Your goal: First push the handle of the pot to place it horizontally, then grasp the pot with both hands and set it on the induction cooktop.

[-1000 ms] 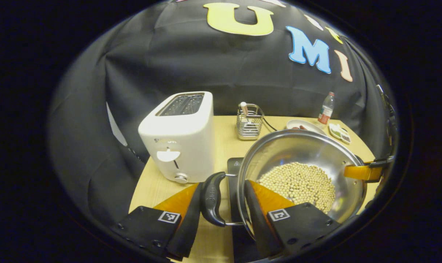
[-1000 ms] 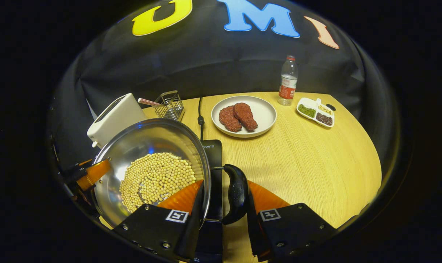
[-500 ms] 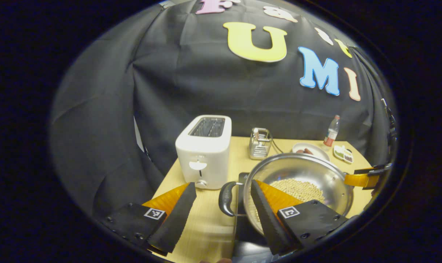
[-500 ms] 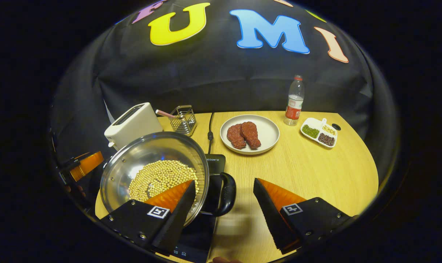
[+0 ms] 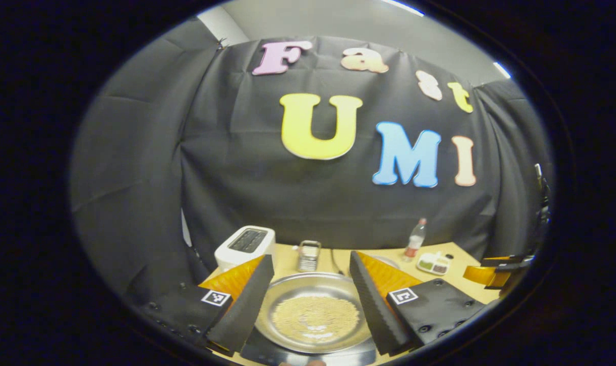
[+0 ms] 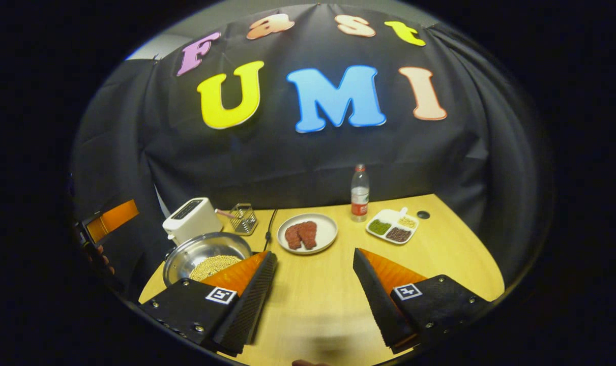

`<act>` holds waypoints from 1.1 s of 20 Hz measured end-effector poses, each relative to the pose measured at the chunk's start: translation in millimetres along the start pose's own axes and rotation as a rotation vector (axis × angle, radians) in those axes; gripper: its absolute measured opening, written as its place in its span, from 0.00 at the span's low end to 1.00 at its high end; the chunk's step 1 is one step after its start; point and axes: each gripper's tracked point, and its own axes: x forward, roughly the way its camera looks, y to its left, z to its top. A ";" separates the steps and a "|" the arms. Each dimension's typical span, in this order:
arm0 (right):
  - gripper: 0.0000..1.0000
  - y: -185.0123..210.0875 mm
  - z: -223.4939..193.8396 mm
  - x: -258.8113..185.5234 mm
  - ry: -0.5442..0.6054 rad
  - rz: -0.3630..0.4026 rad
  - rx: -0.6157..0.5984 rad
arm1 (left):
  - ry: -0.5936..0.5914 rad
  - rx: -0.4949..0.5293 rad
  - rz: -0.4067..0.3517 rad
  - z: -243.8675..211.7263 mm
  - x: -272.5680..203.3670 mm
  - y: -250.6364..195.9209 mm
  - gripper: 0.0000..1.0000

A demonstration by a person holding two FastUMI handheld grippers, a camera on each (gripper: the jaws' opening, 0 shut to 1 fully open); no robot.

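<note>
Left gripper (image 5: 312, 295) and right gripper (image 6: 313, 290) both gape wide, holding and touching nothing. The pot (image 5: 313, 312) of beans sits on the cooktop (image 5: 267, 353), on the table (image 6: 440, 264).

No legible text, brand, or number stands out on the wooden table (image 6: 430, 264). The bottle (image 6: 359, 193) near the far edge carries a red label too small to read, and the printed square markers on each gripper's fingers bear only patterns.
</note>
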 end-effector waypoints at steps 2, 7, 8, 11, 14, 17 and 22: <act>0.96 -35.0 19.7 -20.1 -0.036 -0.027 0.017 | -0.040 -0.014 -0.023 16.6 -18.4 -54.7 0.99; 0.96 -113.5 76.4 -63.5 -0.156 -0.093 0.032 | -0.150 -0.028 -0.073 67.5 -46.0 -168.0 0.97; 0.96 -126.0 86.6 -72.5 -0.176 -0.102 0.030 | -0.167 -0.027 -0.078 76.7 -51.8 -184.9 0.97; 0.96 -153.2 121.1 -97.4 -0.256 -0.112 0.041 | -0.225 -0.022 -0.061 101.1 -66.1 -221.1 0.97; 0.96 -172.8 139.5 -109.2 -0.295 -0.107 0.024 | -0.243 -0.014 -0.069 103.2 -73.3 -252.5 0.99; 0.96 -183.6 138.2 -110.0 -0.296 -0.092 -0.002 | -0.239 -0.011 -0.066 97.9 -74.9 -265.1 0.95; 0.96 -181.3 136.4 -108.8 -0.300 -0.073 0.003 | -0.195 -0.016 -0.064 74.7 -75.2 -258.6 0.99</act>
